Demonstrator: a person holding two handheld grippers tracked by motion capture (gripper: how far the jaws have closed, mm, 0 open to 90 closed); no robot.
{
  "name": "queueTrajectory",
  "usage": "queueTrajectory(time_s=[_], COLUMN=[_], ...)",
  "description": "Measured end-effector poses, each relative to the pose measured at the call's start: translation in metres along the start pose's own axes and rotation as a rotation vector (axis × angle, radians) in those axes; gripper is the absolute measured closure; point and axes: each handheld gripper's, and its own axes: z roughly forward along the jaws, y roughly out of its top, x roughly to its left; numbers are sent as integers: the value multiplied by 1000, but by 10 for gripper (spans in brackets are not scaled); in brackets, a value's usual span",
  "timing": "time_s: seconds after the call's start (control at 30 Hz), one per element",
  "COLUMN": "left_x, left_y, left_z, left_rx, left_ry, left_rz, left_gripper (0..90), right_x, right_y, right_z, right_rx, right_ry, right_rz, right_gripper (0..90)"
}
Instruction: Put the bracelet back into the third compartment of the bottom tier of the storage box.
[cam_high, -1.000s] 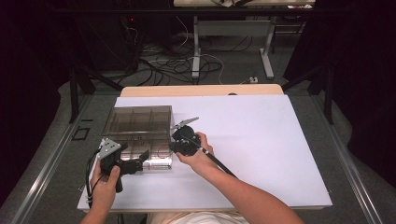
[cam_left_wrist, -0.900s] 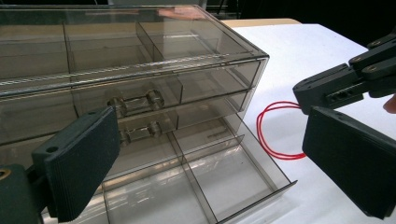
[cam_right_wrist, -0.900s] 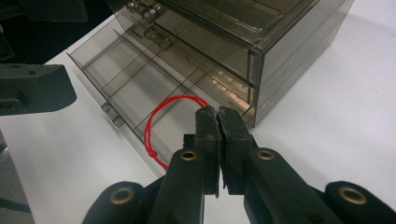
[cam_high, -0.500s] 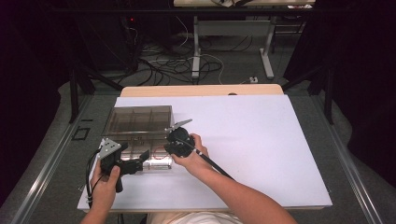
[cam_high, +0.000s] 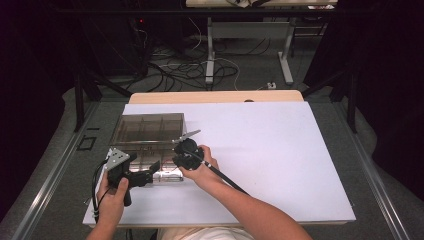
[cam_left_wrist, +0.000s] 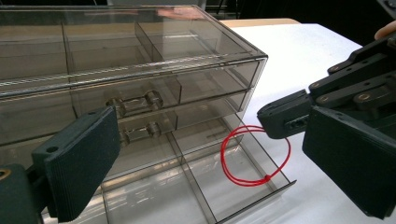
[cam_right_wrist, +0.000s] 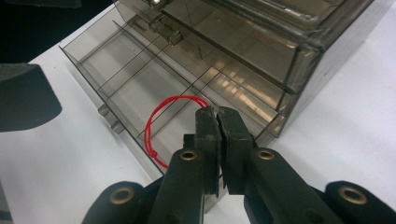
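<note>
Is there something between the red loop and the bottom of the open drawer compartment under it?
Nothing visible does. The right gripper is shut on the red loop, which hangs over the end compartment of the open drawer; that compartment looks bare. The left gripper waits open nearby.

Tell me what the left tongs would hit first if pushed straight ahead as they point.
Probably the smoky transparent plastic drawer cabinet: the open left tongs face its front, above the pulled-out bottom drawer holding the red string loop. Depth is unclear.
</note>
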Motion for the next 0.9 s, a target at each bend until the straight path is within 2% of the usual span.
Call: queueTrajectory(time_s=[0.27, 0.3, 0.43, 0.47, 0.63, 0.77, 0.9], left_x=[0, 0, 0, 0, 0, 0, 1], left_y=[0, 0, 0, 0, 0, 0, 0], left_z=[0, 0, 0, 0, 0, 0, 0], left_rx=[-1, -1, -1, -2, -2, -2, -1], left_ry=[-1, -1, -1, -1, -1, -1, 1], left_rz=[0, -1, -1, -1, -2, -3, -4], left_gripper=[41, 41, 41, 41, 41, 41, 41], right_x=[2, 2, 2, 2, 5, 5, 5], right_y=[0, -1, 0, 0, 1, 2, 2], right_z=[5, 7, 7, 8, 10, 9, 9], right_rx=[-1, -23, 8, 6, -2, -7, -2], right_ry=[-5, -4, -2, -1, -2, 13, 13], right_rz=[-2, -12, -4, -19, -16, -22, -4], right_gripper=[873, 873, 873, 873, 870, 808, 783])
